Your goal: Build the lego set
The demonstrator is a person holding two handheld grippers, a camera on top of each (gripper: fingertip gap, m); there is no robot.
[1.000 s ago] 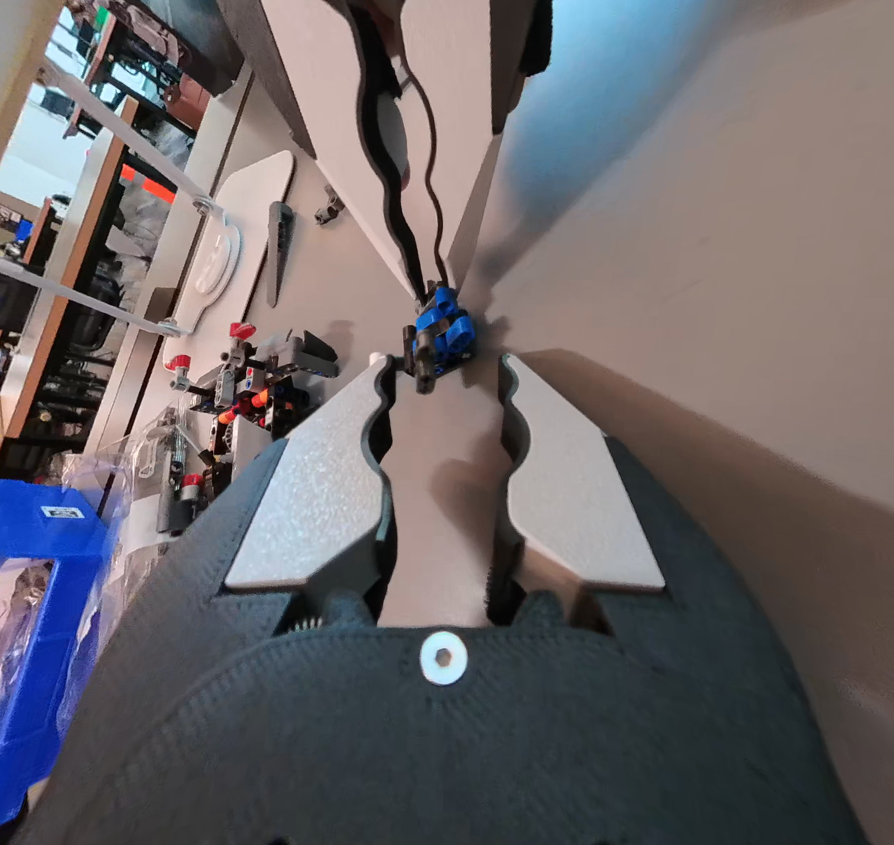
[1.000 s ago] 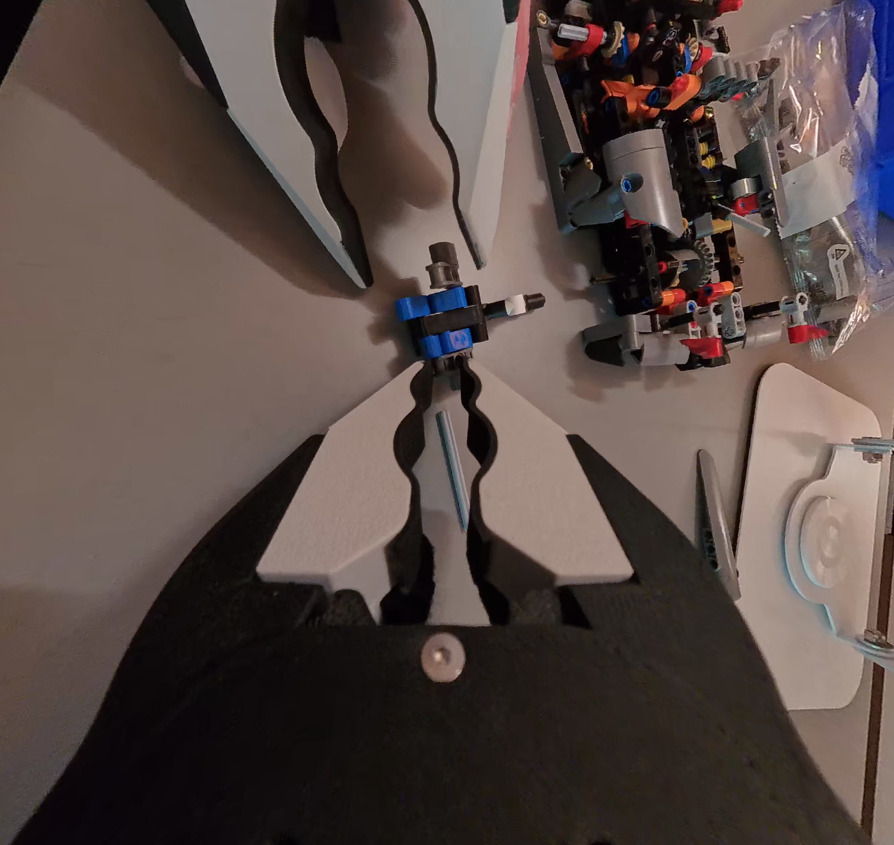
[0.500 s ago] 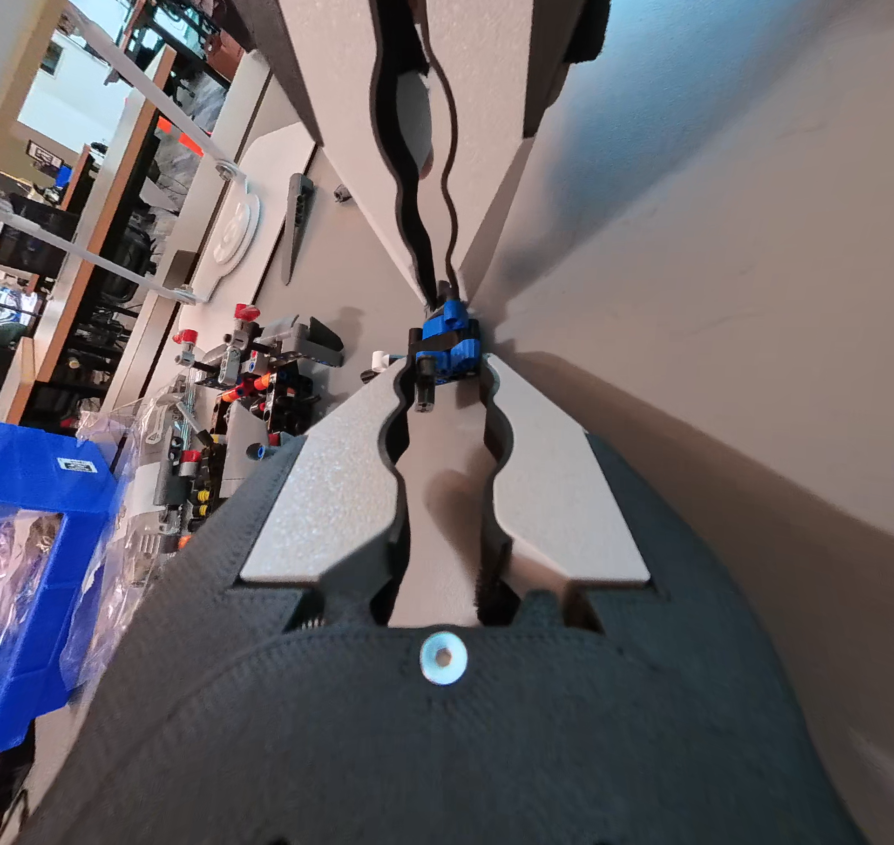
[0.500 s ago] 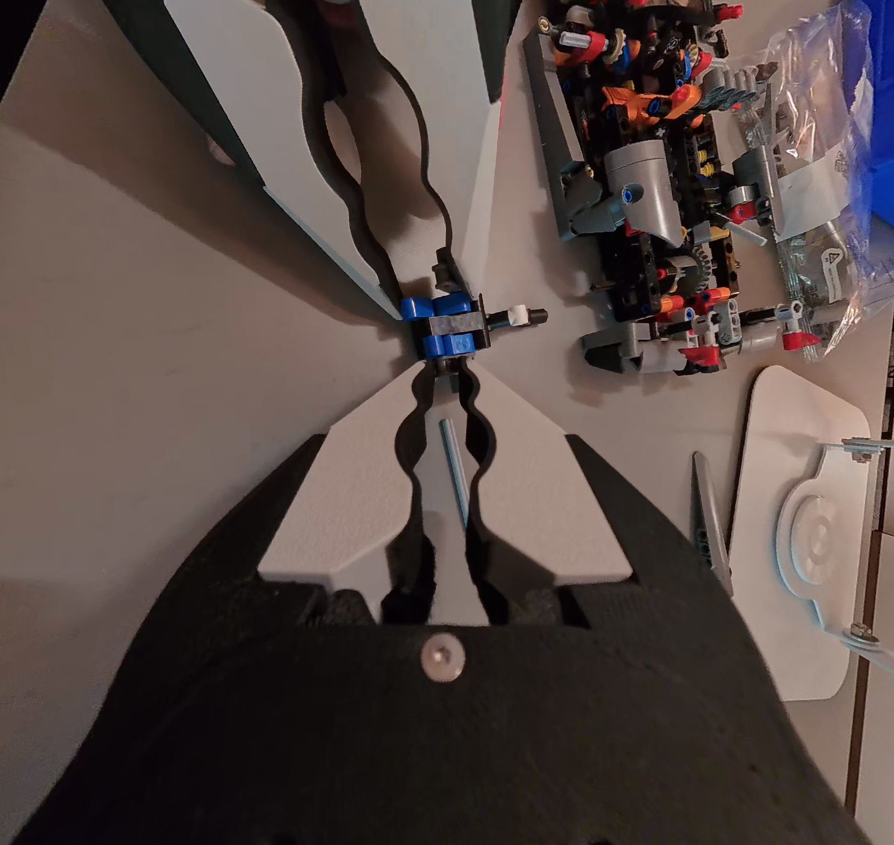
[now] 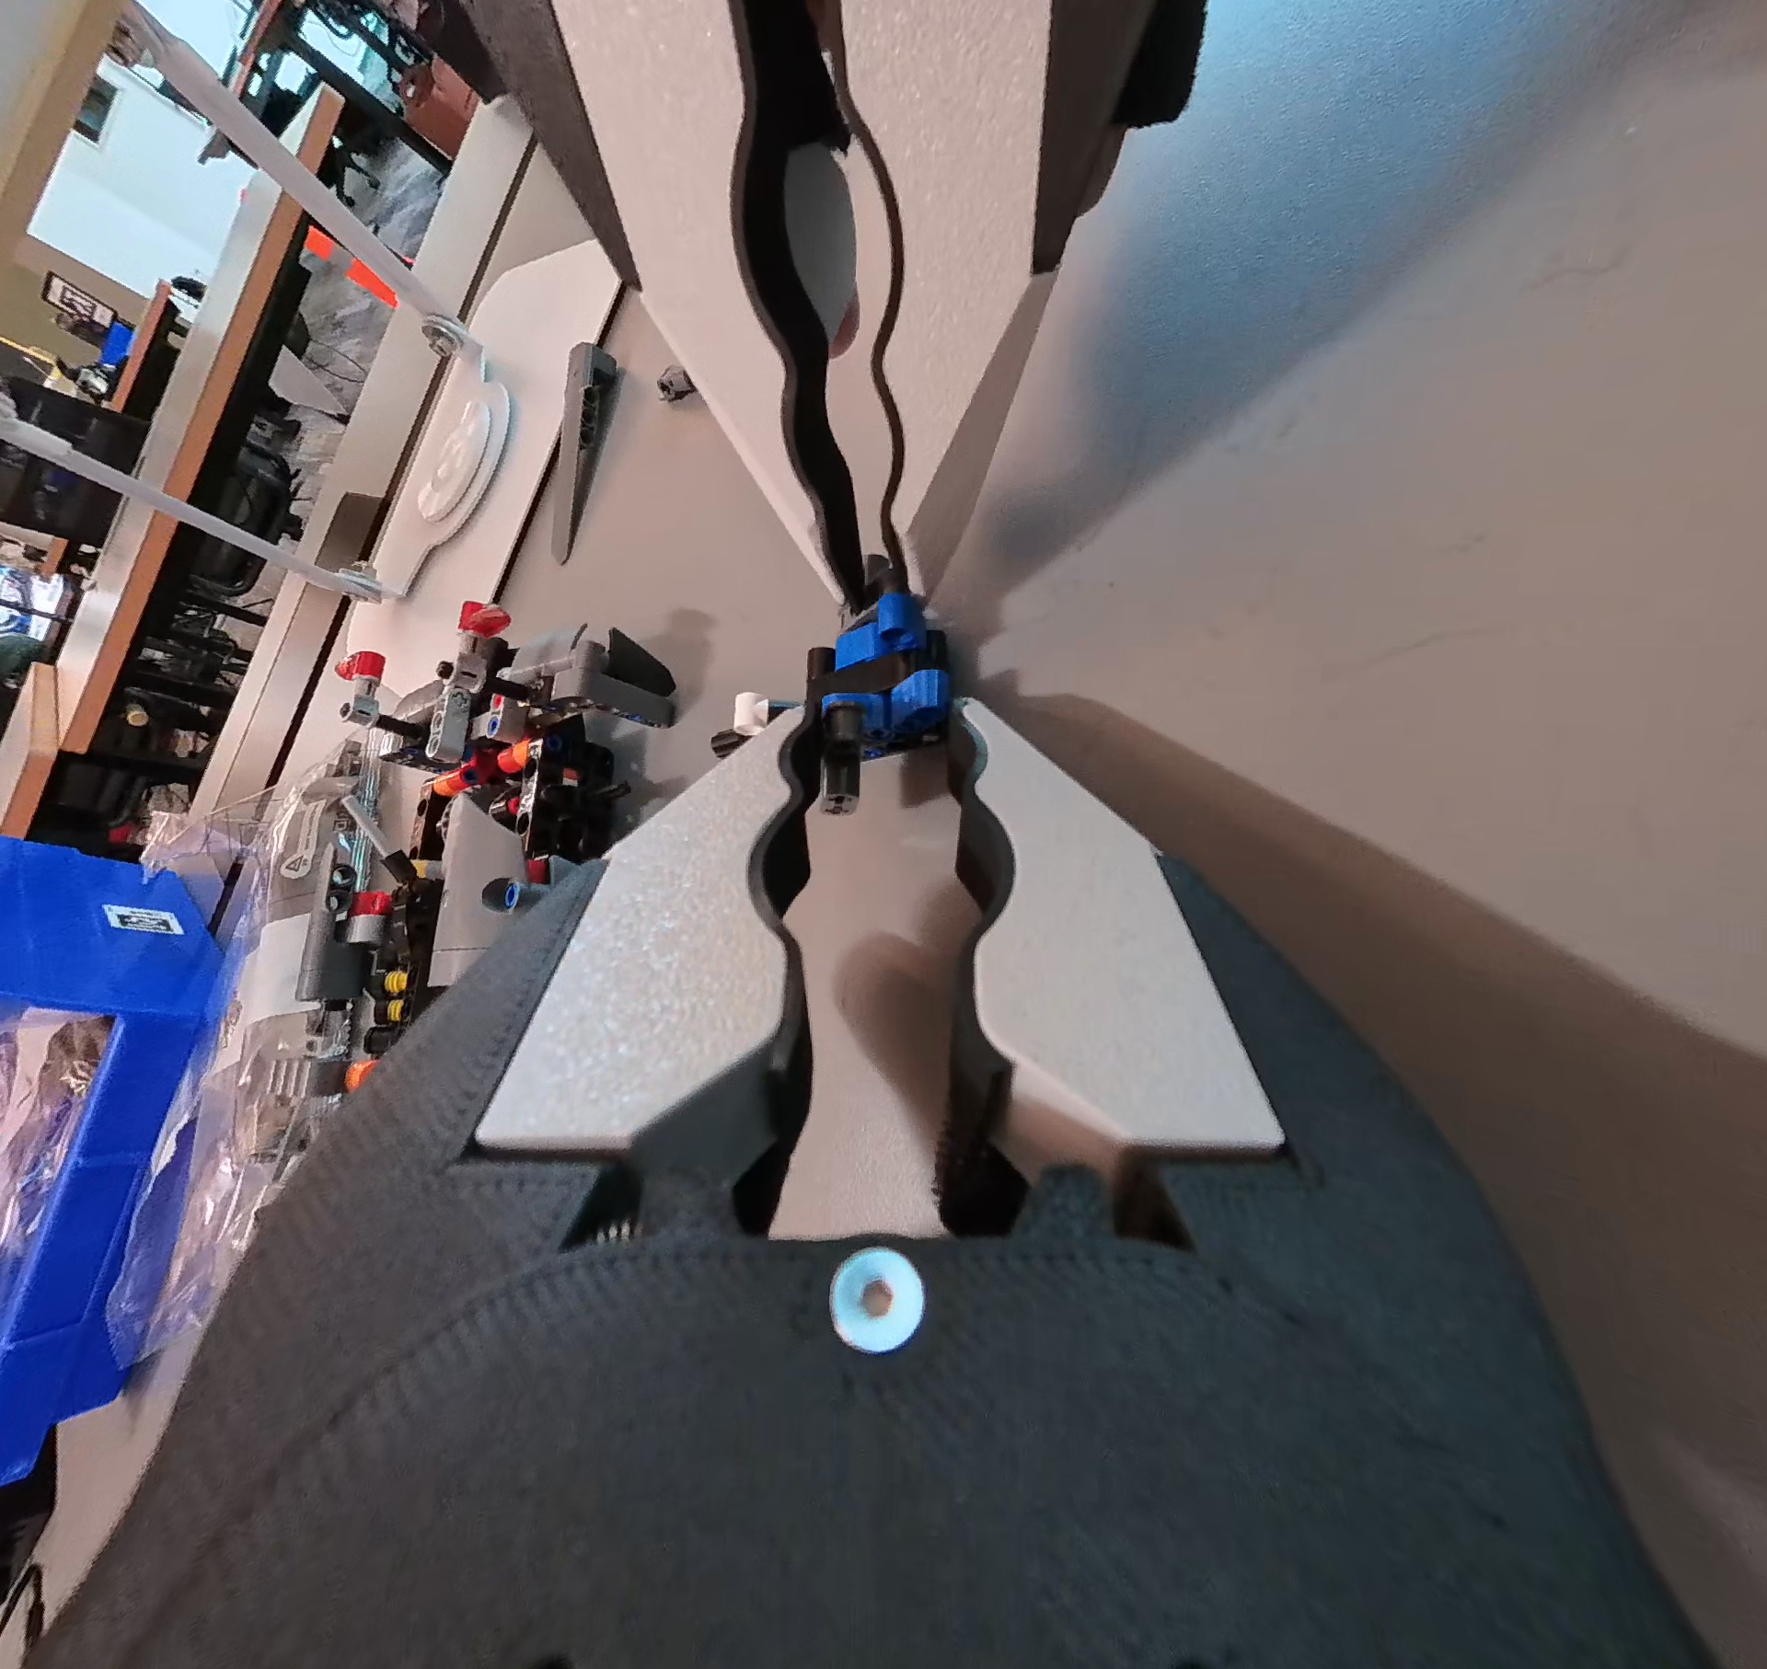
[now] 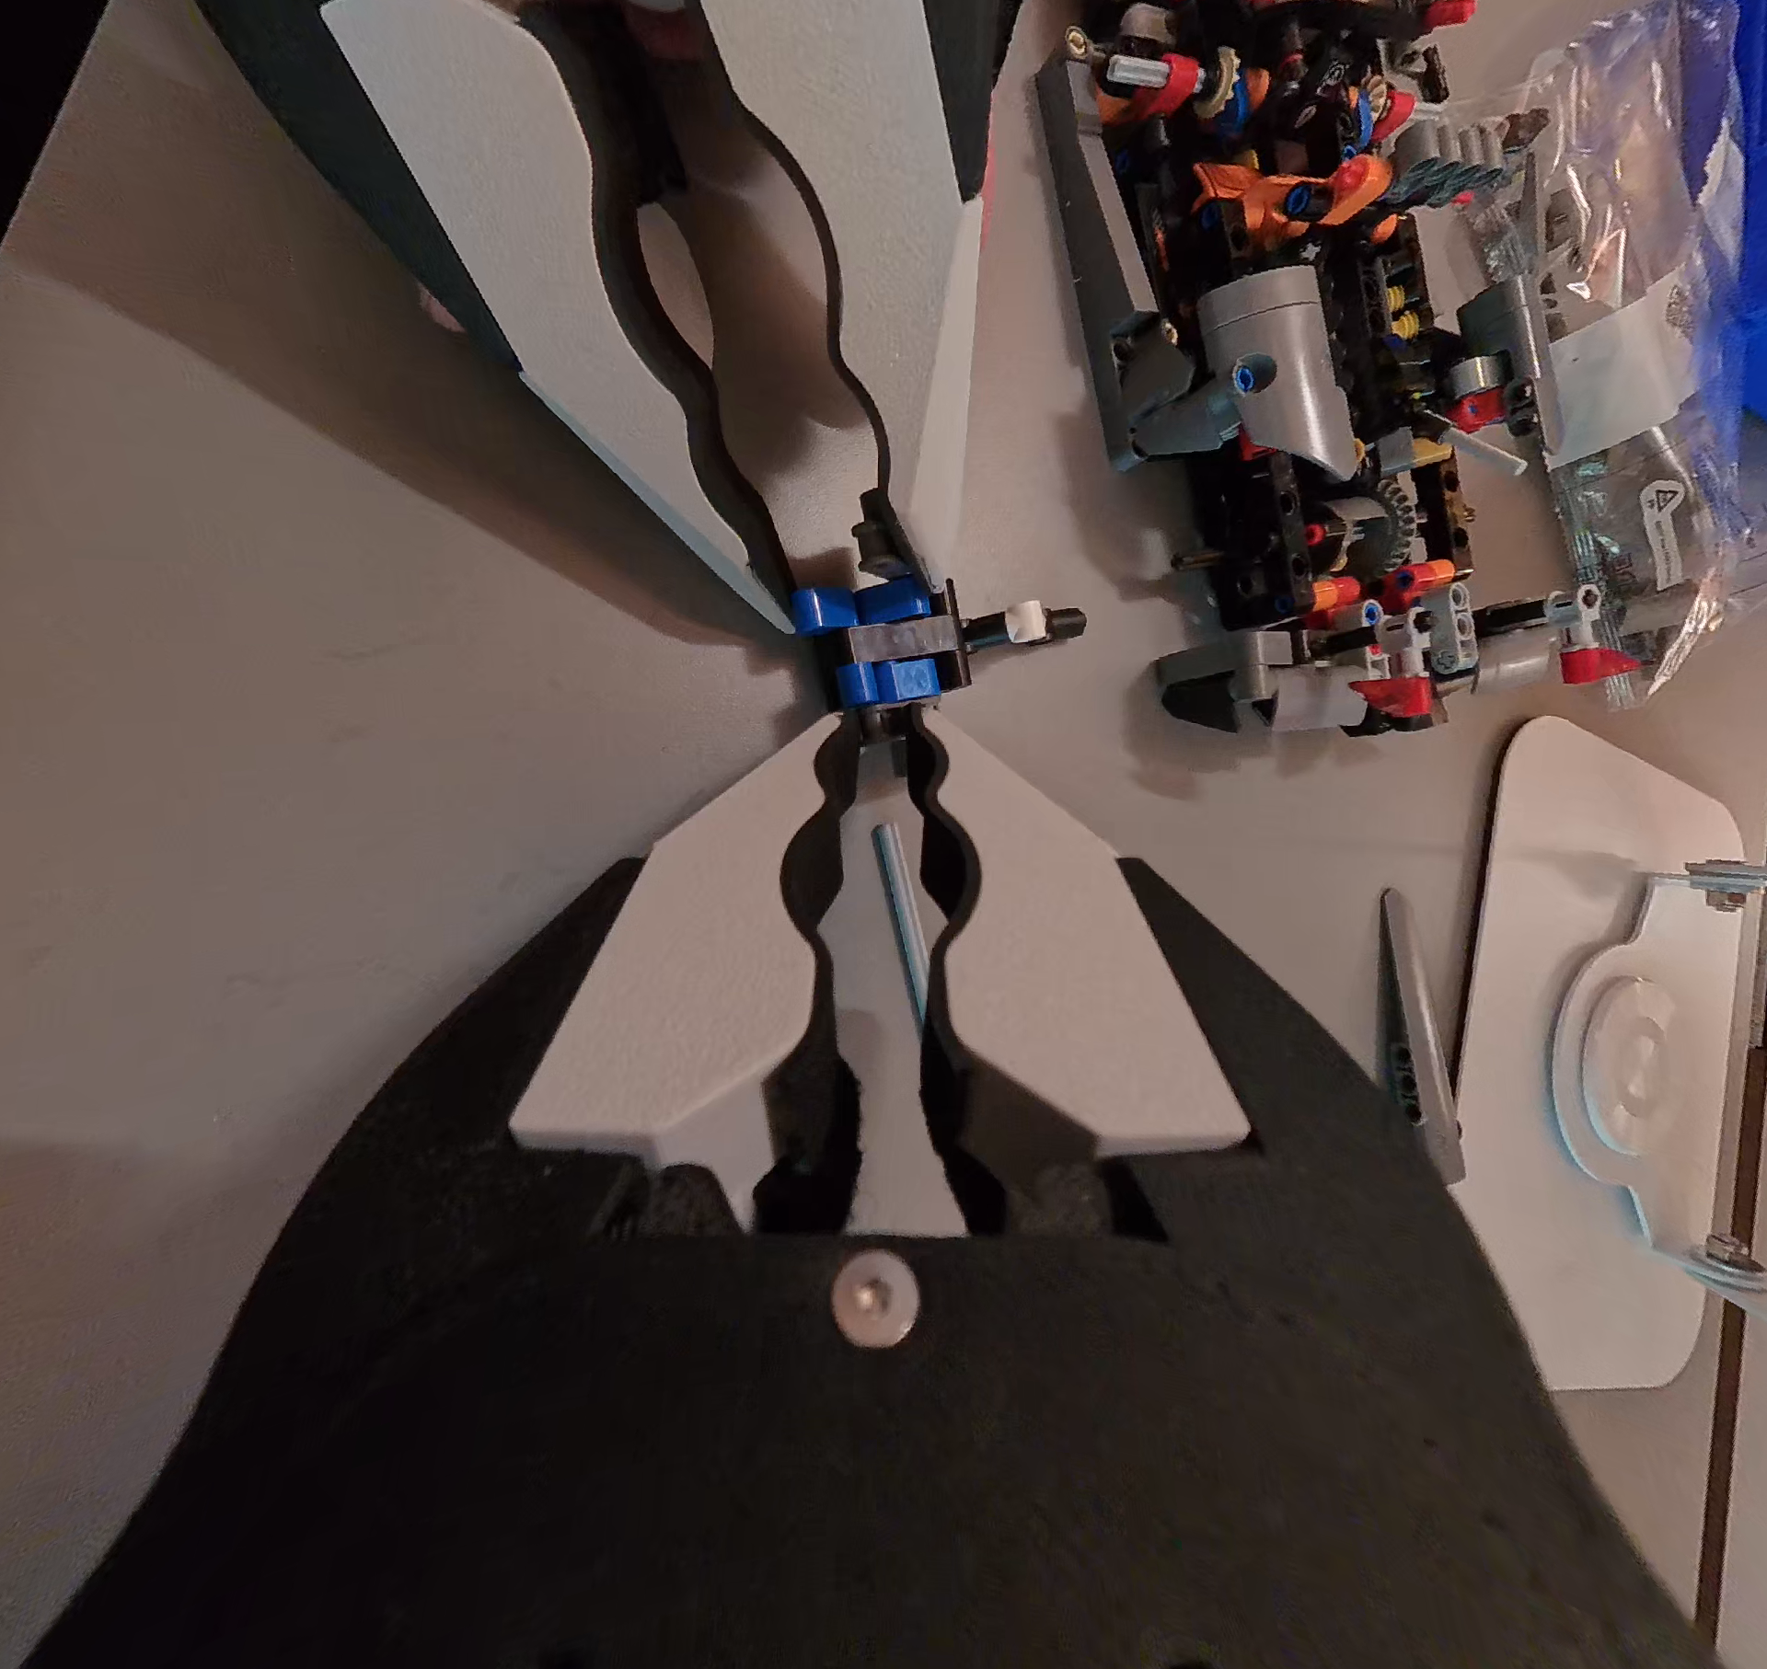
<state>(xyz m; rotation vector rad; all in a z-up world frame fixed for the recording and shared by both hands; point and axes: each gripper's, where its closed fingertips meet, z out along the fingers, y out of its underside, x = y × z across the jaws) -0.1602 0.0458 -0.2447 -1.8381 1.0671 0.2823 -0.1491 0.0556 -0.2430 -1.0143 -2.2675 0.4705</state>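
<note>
A small blue and black lego sub-assembly [image 6: 884, 648] is held between both grippers above the tan table [image 6: 287, 667]. A black axle with a white bush [image 6: 1025, 621] sticks out of its side. My right gripper [image 6: 880, 734] is shut on the black pin at its near end. My left gripper [image 5: 880, 725] faces it from the opposite side, its tips closed against the blue parts [image 5: 889, 667]. In the left wrist view the right gripper [image 5: 865, 572] comes in from above. A thin pale axle [image 6: 899, 916] shows between my right fingers.
The large partly built model [image 6: 1339, 380] lies to the right, also seen in the left wrist view [image 5: 516, 763]. Beyond it are a clear parts bag [image 6: 1625, 285] and a blue bin [image 5: 76, 1050]. A grey pointed panel [image 6: 1415, 1050] and a white stand plate [image 6: 1578, 1145] lie nearby. Less than 4 cm separates the two grippers' tips. Between my right fingertips and the thin pale axle [image 6: 899, 916] there is roughly 5 cm.
My left gripper has moved in toward the sub-assembly and closed its fingers around it. My right gripper has kept its hold and barely moved.
</note>
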